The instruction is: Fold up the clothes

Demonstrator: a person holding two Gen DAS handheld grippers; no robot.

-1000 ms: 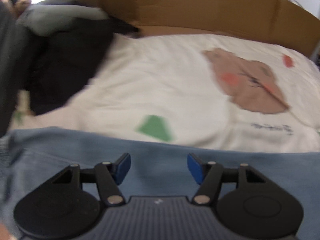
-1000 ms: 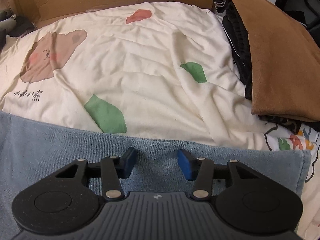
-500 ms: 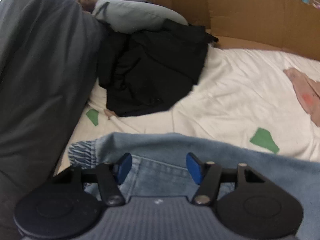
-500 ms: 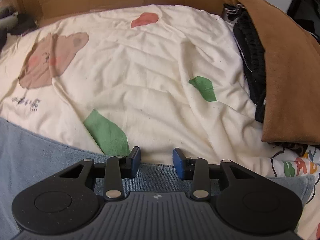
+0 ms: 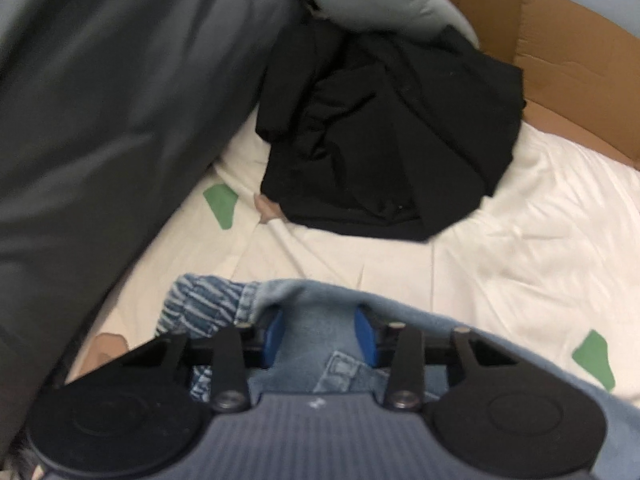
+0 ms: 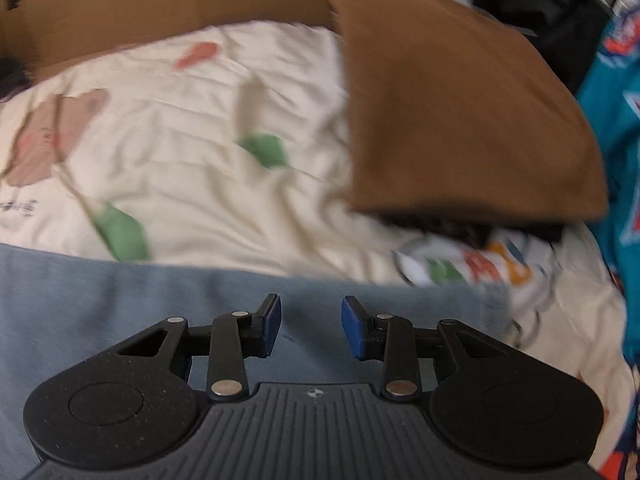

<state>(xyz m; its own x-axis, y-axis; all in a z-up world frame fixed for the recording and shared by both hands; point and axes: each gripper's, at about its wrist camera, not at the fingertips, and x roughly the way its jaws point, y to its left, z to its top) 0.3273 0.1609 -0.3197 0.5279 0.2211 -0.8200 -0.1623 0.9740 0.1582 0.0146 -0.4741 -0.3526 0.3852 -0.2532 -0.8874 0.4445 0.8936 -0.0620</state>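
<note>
Light blue jeans (image 5: 500, 344) lie across the near edge of a white printed bed sheet (image 5: 520, 240). Their striped elastic waistband (image 5: 196, 308) shows at the left. My left gripper (image 5: 320, 330) is at that waist end. Its jaws are closing, and a raised ridge of denim fills the gap between the blue pads. In the right wrist view the jeans (image 6: 120, 300) spread flat under my right gripper (image 6: 311, 322). Its pads stand apart over smooth denim, and the cloth's far edge lies just beyond the fingertips.
A crumpled black garment (image 5: 384, 140) lies beyond the left gripper, beside a large dark grey cloth mass (image 5: 100, 120). Cardboard (image 5: 560, 40) walls the far side. On the right sit a folded brown garment (image 6: 460, 100), a teal garment (image 6: 616, 120) and a colourful printed cloth (image 6: 480, 264).
The left gripper swung left along the jeans to the waistband and narrowed onto a denim ridge. The right gripper narrowed and shifted right, with the denim edge now past its tips.
</note>
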